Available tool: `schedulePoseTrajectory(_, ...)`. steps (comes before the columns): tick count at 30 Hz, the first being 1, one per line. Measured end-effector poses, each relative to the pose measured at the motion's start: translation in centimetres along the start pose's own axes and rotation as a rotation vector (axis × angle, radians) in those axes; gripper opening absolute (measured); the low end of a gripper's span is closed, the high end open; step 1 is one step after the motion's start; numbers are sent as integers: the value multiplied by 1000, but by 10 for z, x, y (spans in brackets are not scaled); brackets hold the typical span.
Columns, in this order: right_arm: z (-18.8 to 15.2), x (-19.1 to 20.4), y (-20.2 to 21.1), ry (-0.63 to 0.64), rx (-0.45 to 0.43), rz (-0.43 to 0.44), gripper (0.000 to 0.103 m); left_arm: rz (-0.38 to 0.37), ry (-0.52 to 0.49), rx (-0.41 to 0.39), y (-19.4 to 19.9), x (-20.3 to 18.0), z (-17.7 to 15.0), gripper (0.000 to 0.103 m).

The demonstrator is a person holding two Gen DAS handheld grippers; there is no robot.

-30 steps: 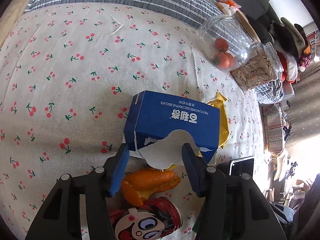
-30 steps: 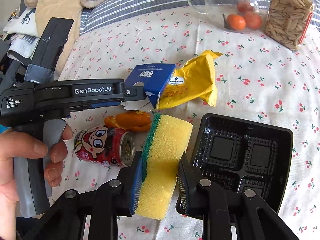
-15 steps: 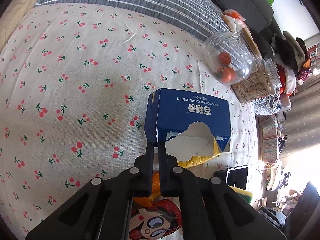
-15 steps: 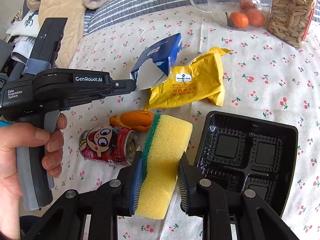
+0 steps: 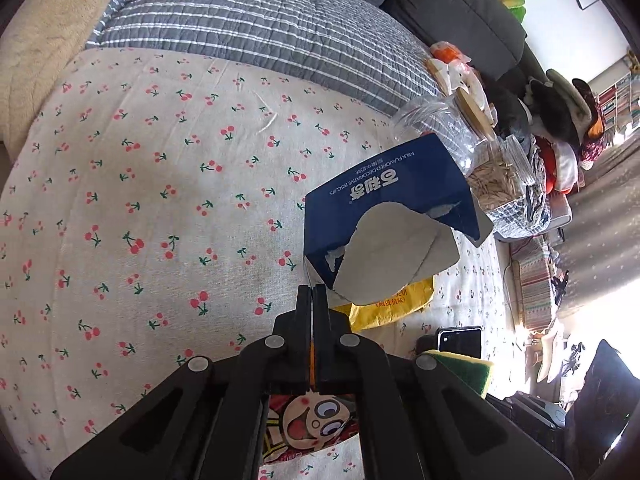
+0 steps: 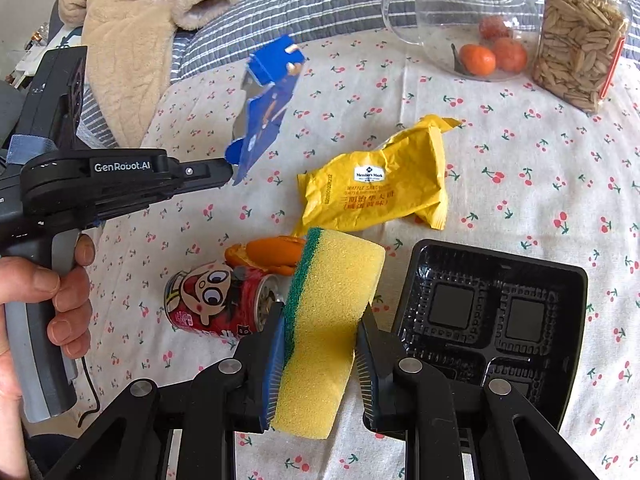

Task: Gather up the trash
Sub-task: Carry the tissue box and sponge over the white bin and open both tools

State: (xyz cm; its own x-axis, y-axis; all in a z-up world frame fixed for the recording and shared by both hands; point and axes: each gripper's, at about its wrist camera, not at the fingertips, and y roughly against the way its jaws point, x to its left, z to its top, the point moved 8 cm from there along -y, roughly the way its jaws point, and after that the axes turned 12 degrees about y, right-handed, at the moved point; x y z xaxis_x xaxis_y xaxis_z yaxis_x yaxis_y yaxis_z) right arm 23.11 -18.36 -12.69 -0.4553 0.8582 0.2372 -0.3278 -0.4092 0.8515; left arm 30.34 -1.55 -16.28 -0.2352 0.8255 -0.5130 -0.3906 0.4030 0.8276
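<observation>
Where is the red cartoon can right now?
In the right wrist view, the red cartoon drink can lies on its side on the cherry-print cloth, lower left, beside the orange peel.

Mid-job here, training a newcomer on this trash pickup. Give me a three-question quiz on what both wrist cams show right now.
1. True or false: the blue biscuit box lies flat on the cloth.
2. What does the right gripper hold?
   A. red can
   B. yellow sponge
   C. yellow wrapper
3. Fill in: the orange peel lies between the can and the yellow ____.

Key: 1 false, the left gripper holds it aloft by a corner; 2 B; 3 wrapper.
</observation>
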Motion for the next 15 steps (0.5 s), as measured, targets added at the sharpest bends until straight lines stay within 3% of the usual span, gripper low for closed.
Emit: schedulePoseTrajectory(15,17,59,1,71,-48,16,28,-10,50,-79,72,64,9,0)
